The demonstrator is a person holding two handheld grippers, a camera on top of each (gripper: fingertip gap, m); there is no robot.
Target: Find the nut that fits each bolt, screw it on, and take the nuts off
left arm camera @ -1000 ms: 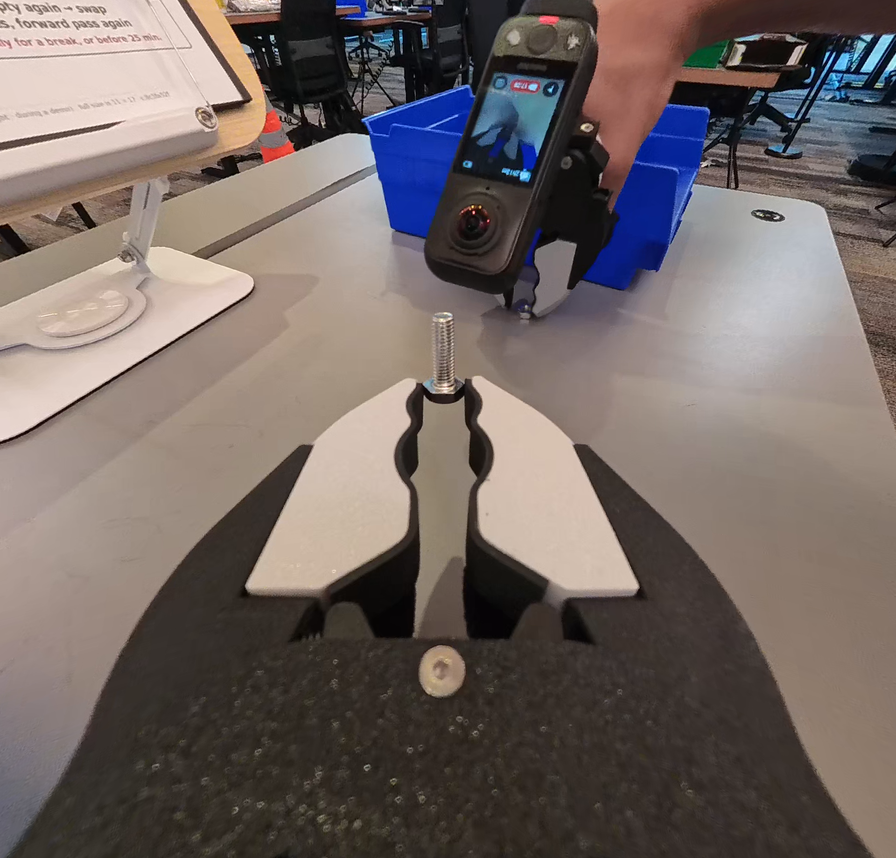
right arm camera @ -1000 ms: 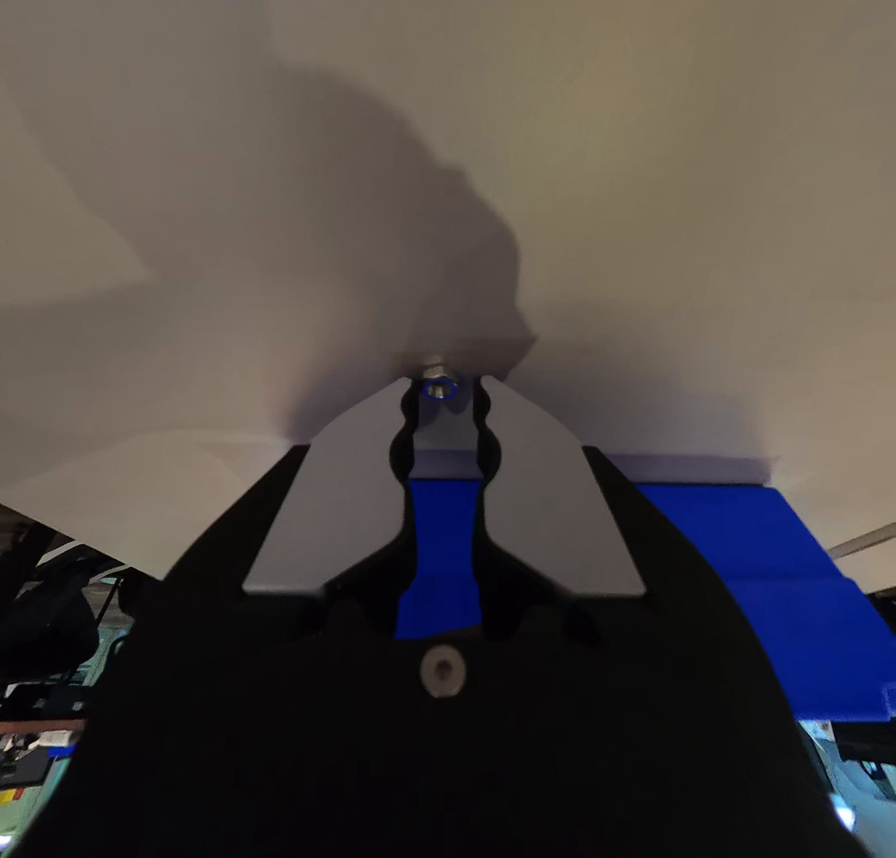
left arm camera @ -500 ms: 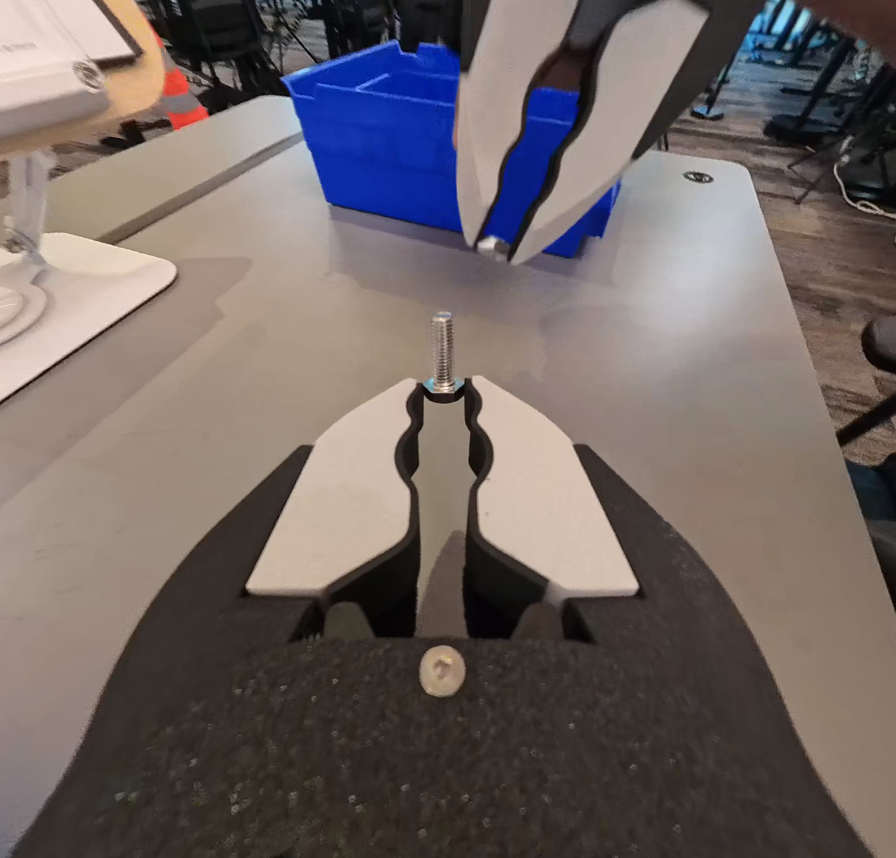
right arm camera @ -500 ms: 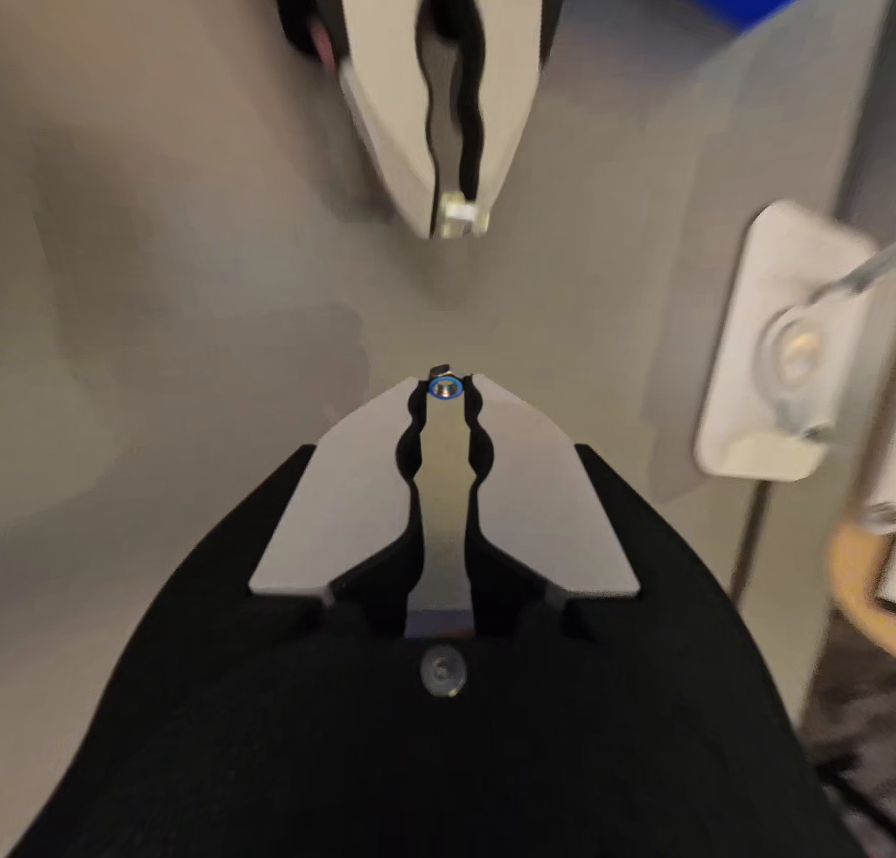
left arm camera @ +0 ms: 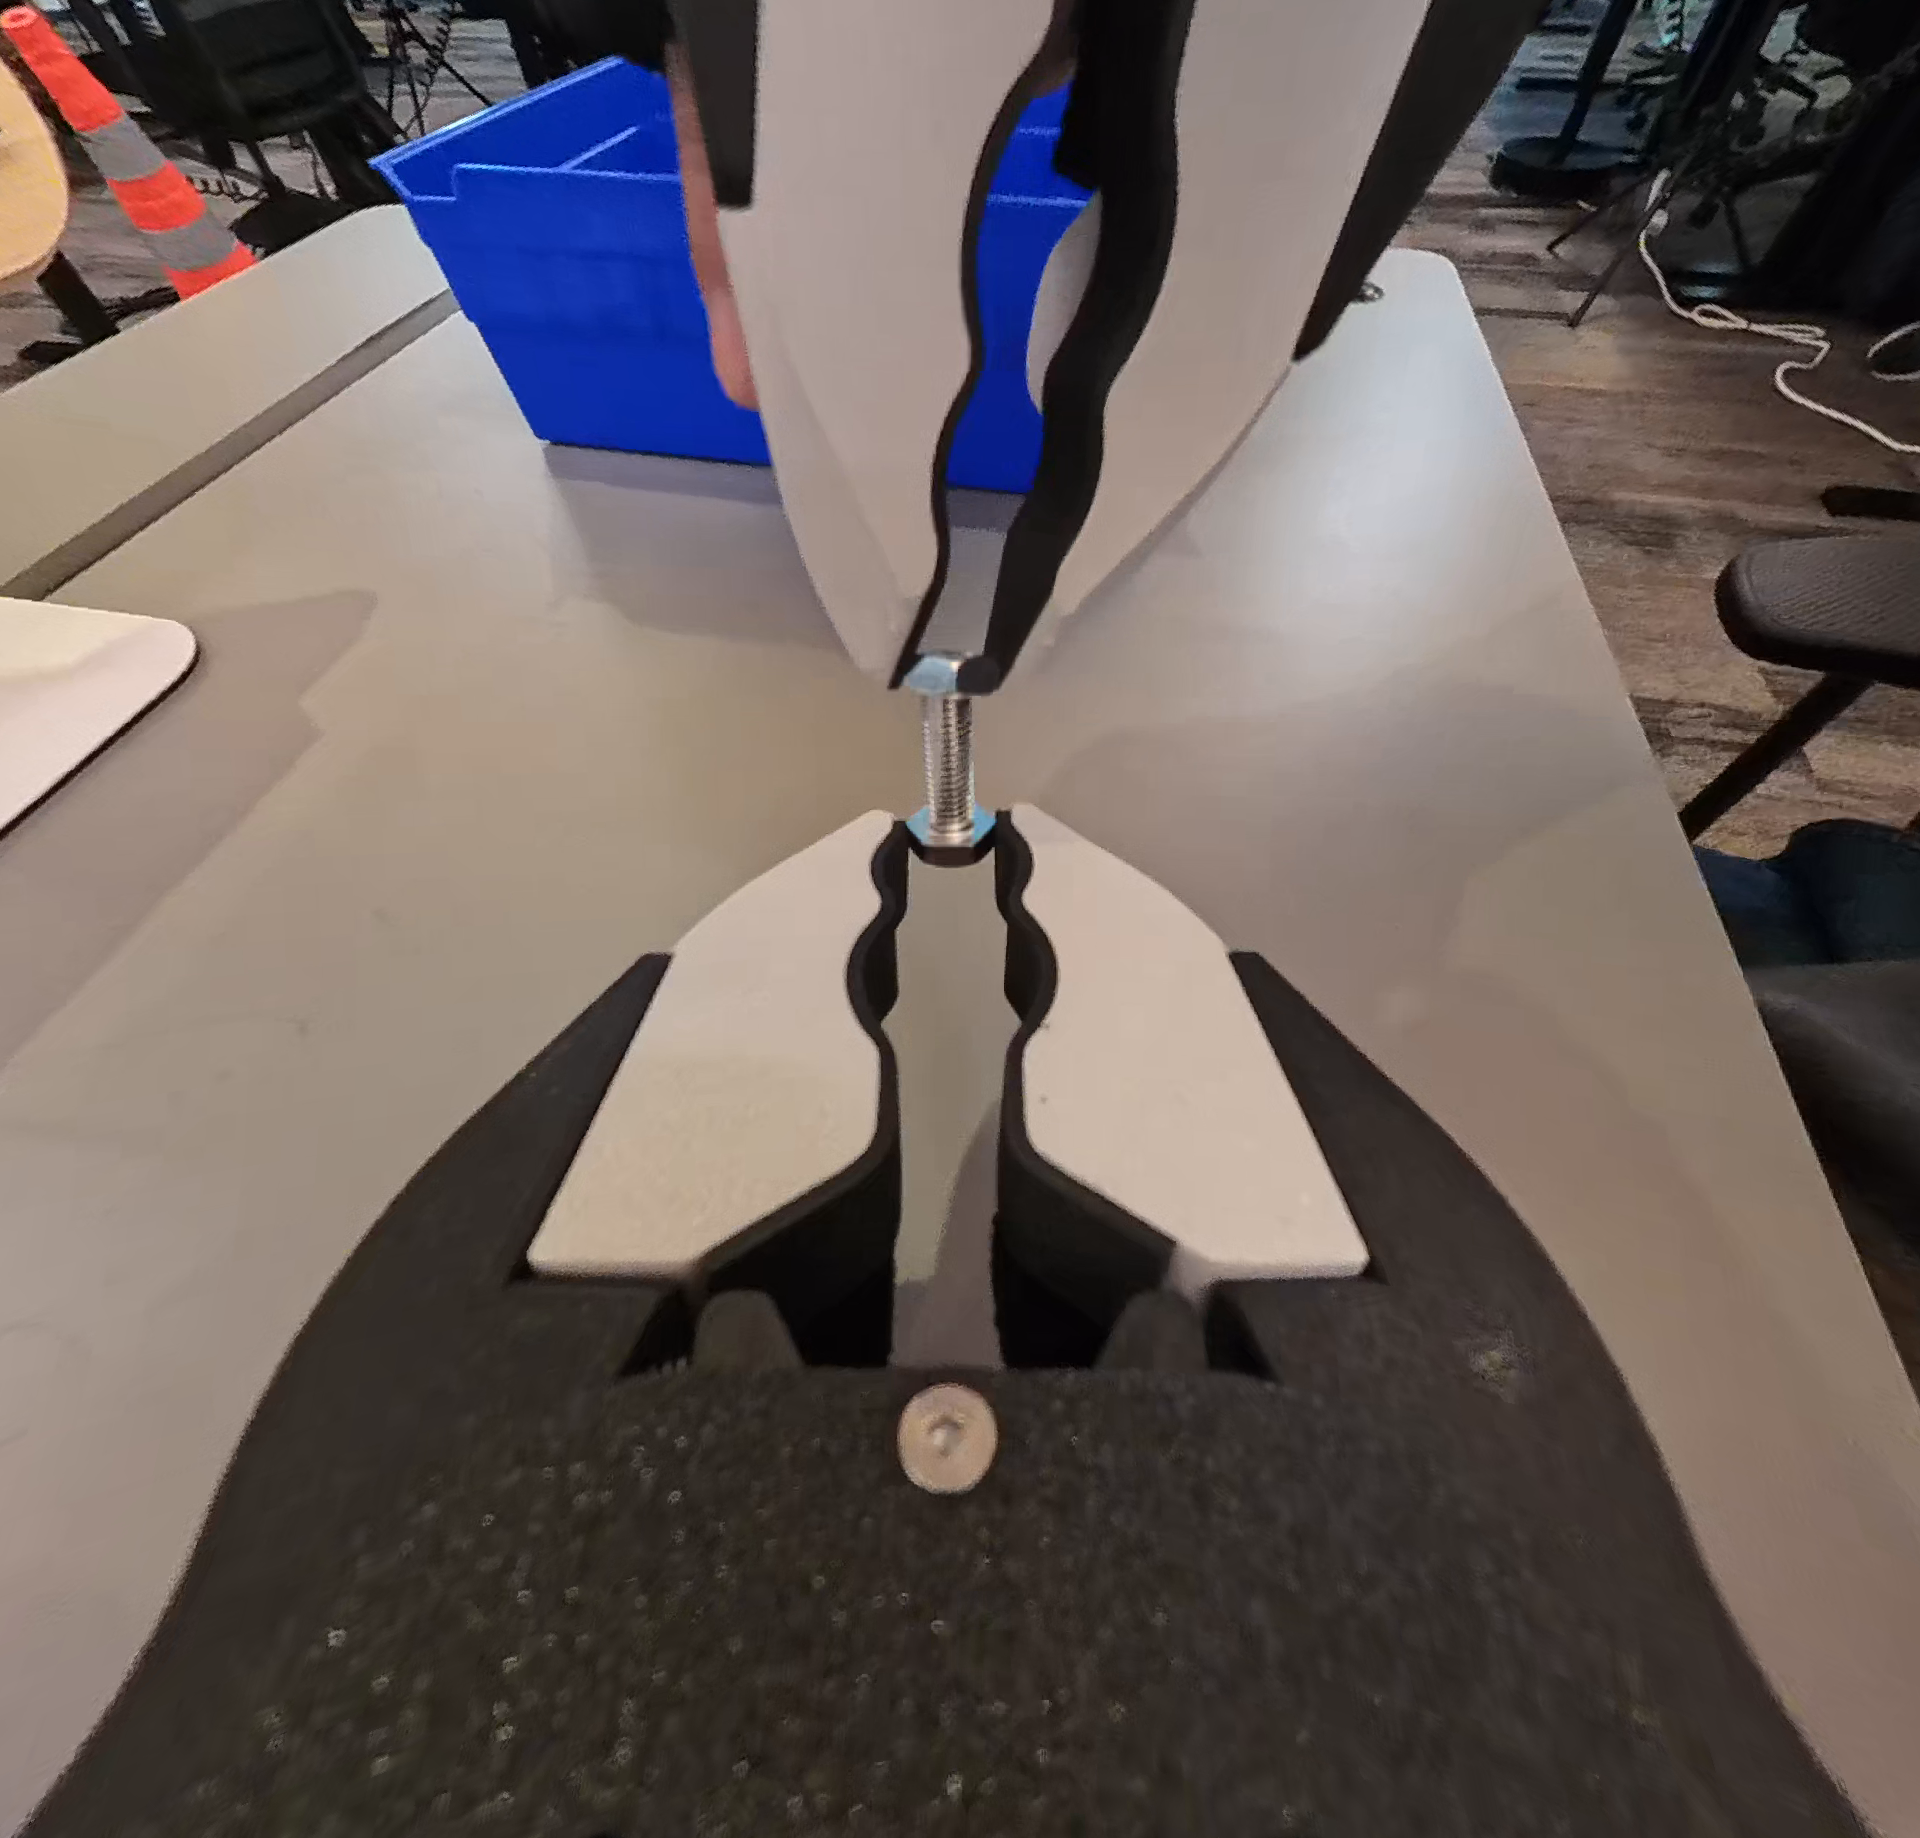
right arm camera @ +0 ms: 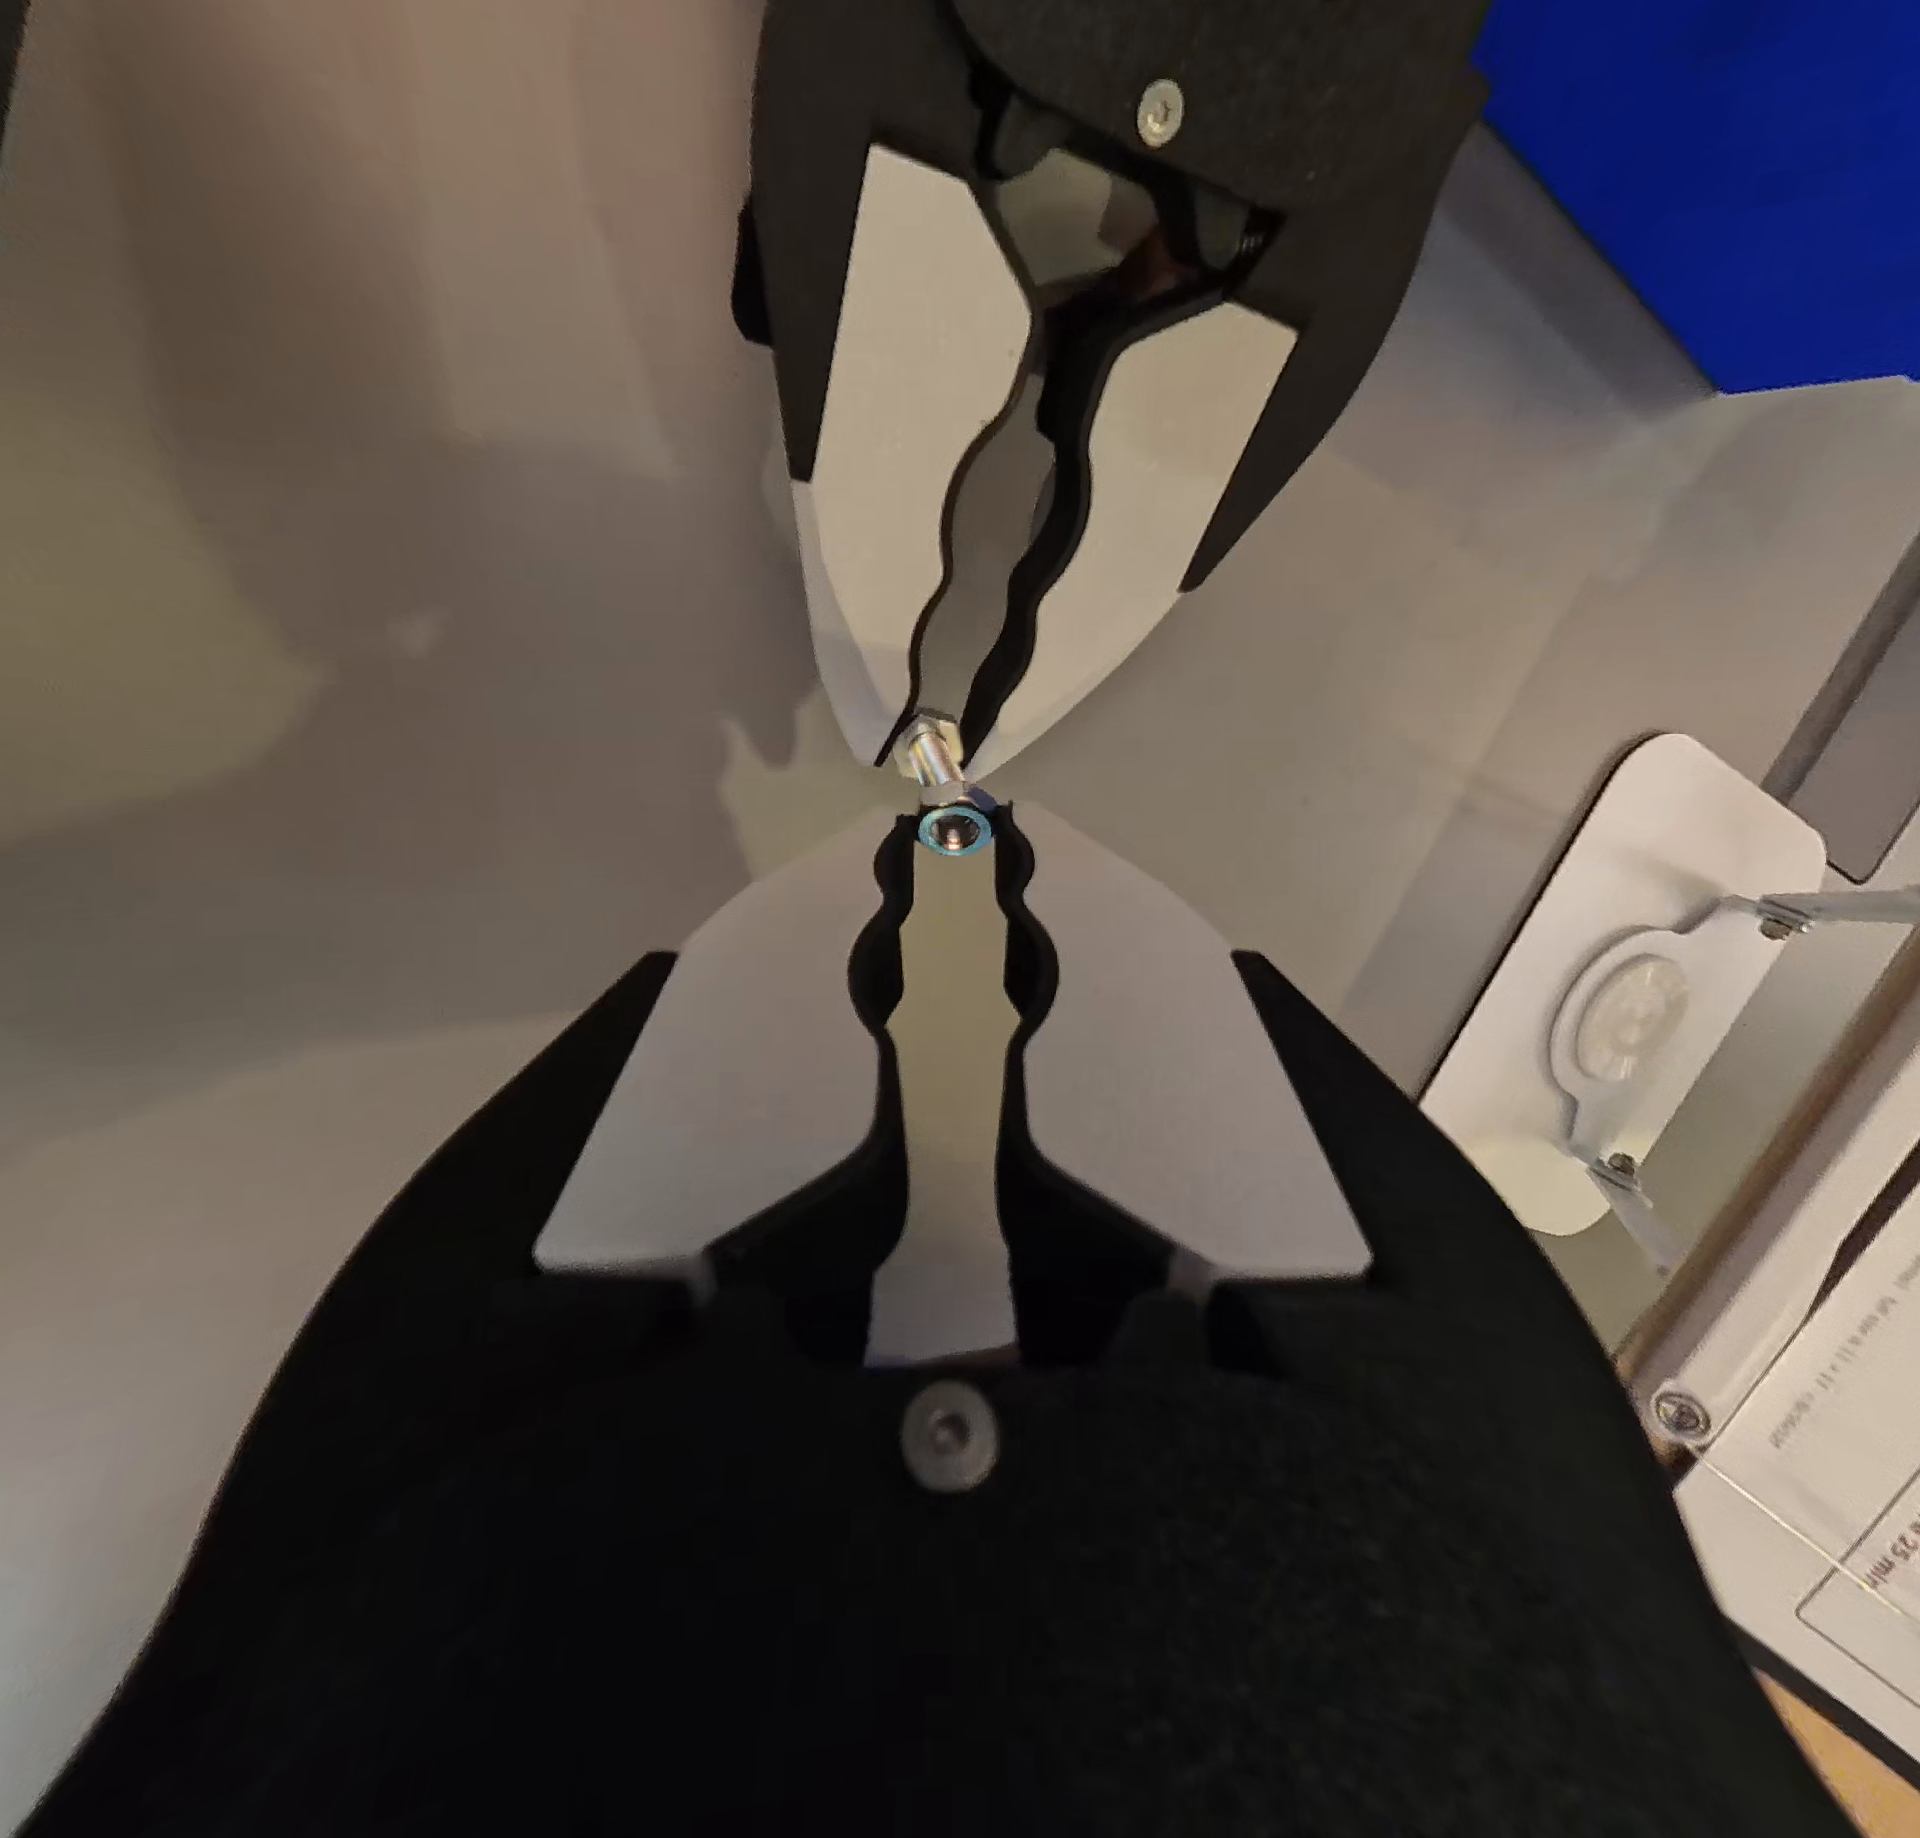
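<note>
My left gripper is shut on the hex head of a silver bolt and holds it upright above the grey table. My right gripper comes down from above, shut on a small silver nut that sits on the bolt's tip. In the right wrist view, my right gripper grips the nut and I see the bolt's end through its hole. The bolt runs up to the left gripper. I cannot tell whether the threads have caught.
A blue bin stands at the back of the table, behind the right gripper. A white stand base lies at the left, also in the right wrist view. An orange cone and a black chair stand off the table. The tips of both grippers are at nearly the same place.
My right gripper swung from near the blue bin to above the bolt and lowered the nut onto its tip. My left gripper kept hold of the bolt, upright.
</note>
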